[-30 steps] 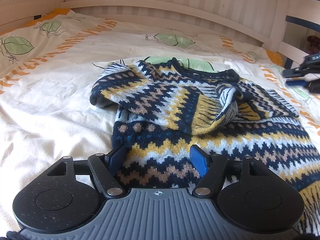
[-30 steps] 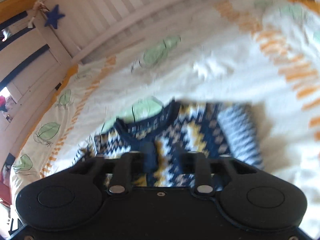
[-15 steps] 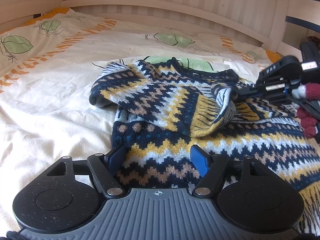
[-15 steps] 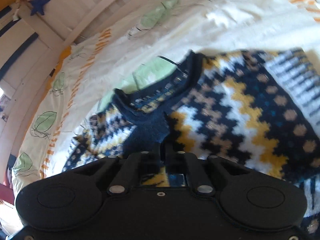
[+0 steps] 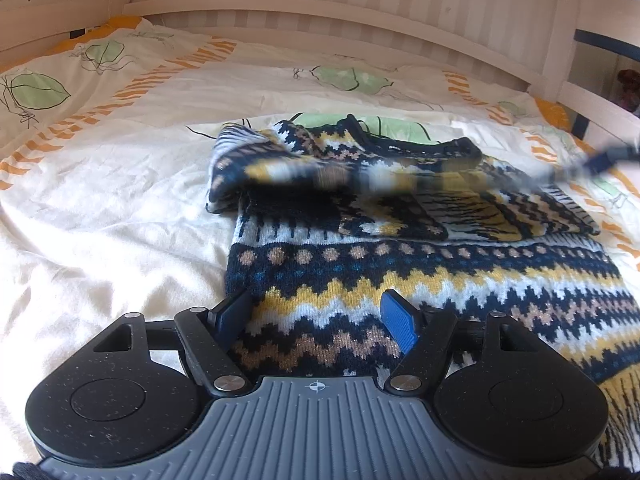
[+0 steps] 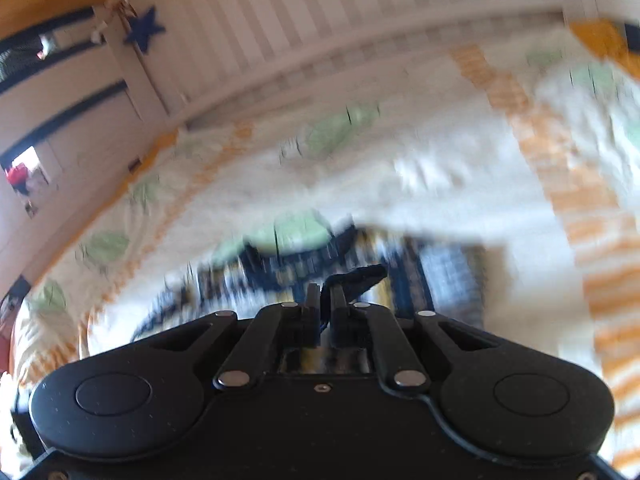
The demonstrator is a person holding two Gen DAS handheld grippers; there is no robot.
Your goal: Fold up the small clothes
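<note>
**Sleeve under tension toward upper right; hem end unheld**

While the patterned sweater (image 5: 420, 280) lies spread on the bed (image 5: 120, 208), filling the centre and right of the left wrist view, one sleeve (image 5: 360, 178) is drawn out as a blurred band running from mid-frame toward the upper right edge. That band gives the sleeve's long axis: roughly across the frame, rising slightly to the right, above the body of the garment. At its far end a dark streak is judged to be the right claw (image 5: 612, 156), though blur prevents confirmation there.

In the right wrist view, the right claw (image 6: 323, 300) has its jaws together, clamped on a dark navy piece of knit that sticks out past the tips; the sweater beyond is smeared.

The left claw (image 5: 316, 312) stands with jaws apart over the hem at lower centre, pads either side of the zigzag band, gripping nothing. It is the nearer hand to the hem; the right is nearer the sleeve.

Hidden or unclear: the sweater's right edge is cut off by the frame, and the second sleeve cannot be made out with certainty.
</note>
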